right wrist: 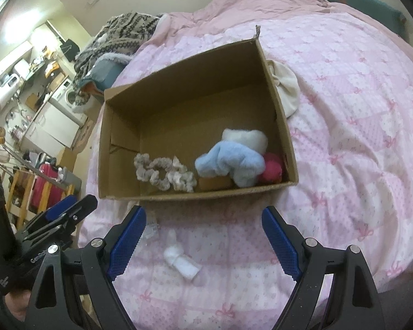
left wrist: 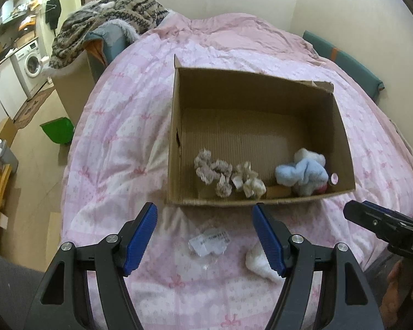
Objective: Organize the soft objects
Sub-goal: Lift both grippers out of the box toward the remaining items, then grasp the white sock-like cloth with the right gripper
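Note:
An open cardboard box (left wrist: 176, 126) (right wrist: 285, 126) sits on the pink bedspread. Inside it lie a grey scrunchie (left wrist: 213, 172) (right wrist: 162, 172), a cream scrunchie (left wrist: 247, 180), a light blue and white plush (left wrist: 303, 174) (right wrist: 234, 162) and a pink item (right wrist: 272, 169). A small white soft item (left wrist: 257, 264) (right wrist: 181, 262) lies on the bed in front of the box. My left gripper (left wrist: 205, 236) is open and empty above a clear plastic packet (left wrist: 209, 242). My right gripper (right wrist: 203, 240) is open and empty, just right of the white item.
A cream cloth (right wrist: 286, 88) lies on the bed behind the box's right wall. A patterned knit blanket (left wrist: 107, 19) is heaped at the bed's far left. The bed edge drops at left to the floor, with a green bin (left wrist: 57, 132) and a washing machine (left wrist: 31, 64).

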`<action>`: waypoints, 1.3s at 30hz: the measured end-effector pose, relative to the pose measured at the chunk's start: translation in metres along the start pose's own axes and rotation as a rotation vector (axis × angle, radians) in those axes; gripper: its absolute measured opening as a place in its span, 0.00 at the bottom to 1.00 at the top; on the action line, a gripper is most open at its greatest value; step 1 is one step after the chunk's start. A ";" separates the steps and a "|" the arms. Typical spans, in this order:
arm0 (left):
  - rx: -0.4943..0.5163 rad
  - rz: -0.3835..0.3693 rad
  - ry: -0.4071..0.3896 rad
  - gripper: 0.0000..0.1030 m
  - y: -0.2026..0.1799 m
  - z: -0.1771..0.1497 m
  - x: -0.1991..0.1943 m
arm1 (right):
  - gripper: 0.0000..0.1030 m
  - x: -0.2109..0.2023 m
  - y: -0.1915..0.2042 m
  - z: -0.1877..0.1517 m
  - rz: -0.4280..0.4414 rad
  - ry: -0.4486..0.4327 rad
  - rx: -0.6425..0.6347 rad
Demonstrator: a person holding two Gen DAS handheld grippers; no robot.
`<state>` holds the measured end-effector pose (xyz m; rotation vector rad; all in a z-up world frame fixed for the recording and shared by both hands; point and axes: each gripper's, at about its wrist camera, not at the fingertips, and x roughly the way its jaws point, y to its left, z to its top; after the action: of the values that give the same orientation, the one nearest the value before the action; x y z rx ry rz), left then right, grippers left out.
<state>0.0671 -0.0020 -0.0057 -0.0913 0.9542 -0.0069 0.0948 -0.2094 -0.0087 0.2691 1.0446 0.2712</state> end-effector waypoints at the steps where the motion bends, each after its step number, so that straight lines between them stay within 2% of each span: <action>1: -0.001 -0.002 0.007 0.67 -0.001 -0.002 0.000 | 0.89 0.001 0.000 -0.002 -0.003 0.002 0.003; 11: 0.009 0.008 0.040 0.67 -0.002 -0.017 0.000 | 0.89 0.011 0.004 -0.021 -0.003 0.059 0.002; 16: -0.021 0.021 0.060 0.67 0.009 -0.019 0.006 | 0.89 0.023 0.001 -0.023 0.011 0.112 0.022; 24: -0.139 0.103 0.081 0.67 0.045 -0.019 0.011 | 0.89 0.041 -0.014 -0.026 0.057 0.182 0.122; 29: -0.232 0.104 0.119 0.67 0.065 -0.020 0.018 | 0.89 0.065 -0.017 -0.030 0.085 0.273 0.159; 33: -0.231 0.117 0.133 0.67 0.065 -0.021 0.021 | 0.89 0.088 0.007 -0.039 0.078 0.364 0.056; 37: -0.240 0.119 0.148 0.67 0.067 -0.021 0.025 | 0.89 0.103 0.040 -0.046 0.049 0.391 -0.098; 38: -0.243 0.120 0.151 0.67 0.068 -0.021 0.026 | 0.88 0.107 0.045 -0.049 0.032 0.400 -0.127; 39: -0.245 0.121 0.154 0.67 0.069 -0.021 0.027 | 0.82 0.112 0.049 -0.053 0.015 0.410 -0.151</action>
<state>0.0629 0.0636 -0.0451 -0.2618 1.1102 0.2178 0.0974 -0.1199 -0.1072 0.0852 1.4191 0.4287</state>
